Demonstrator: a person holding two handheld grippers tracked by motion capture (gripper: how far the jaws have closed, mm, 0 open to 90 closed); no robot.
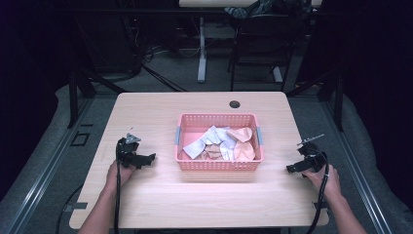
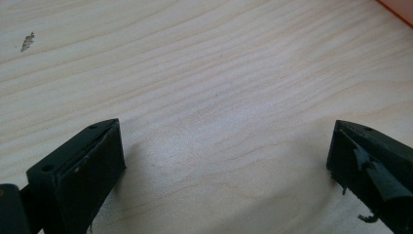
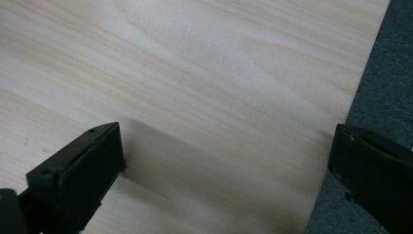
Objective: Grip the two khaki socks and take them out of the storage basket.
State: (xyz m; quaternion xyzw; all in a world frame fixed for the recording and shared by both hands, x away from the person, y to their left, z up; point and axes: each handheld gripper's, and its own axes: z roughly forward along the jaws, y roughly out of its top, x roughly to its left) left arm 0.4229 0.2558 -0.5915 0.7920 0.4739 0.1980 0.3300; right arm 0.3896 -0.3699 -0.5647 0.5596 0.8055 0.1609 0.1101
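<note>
A pink plastic basket (image 1: 218, 165) stands at the middle of the wooden table (image 1: 156, 112). Inside it lie several folded paper pieces (image 1: 224, 142), white, lilac and peach. My left gripper (image 1: 143, 159) rests on the table left of the basket, open, with bare wood between its jaws; in the left gripper view the left gripper (image 2: 226, 156) holds nothing, and an orange-pink basket corner (image 2: 399, 9) shows at top right. My right gripper (image 1: 298, 165) sits near the table's right edge, open and empty; in the right gripper view the right gripper (image 3: 226, 156) spans wood and the table edge.
A dark cable hole (image 1: 234, 104) sits near the table's far edge. Grey carpet (image 3: 384, 87) lies beyond the right edge. Table legs and cables (image 1: 201, 58) stand on the floor behind. Black frame rails (image 1: 73, 92) flank the table.
</note>
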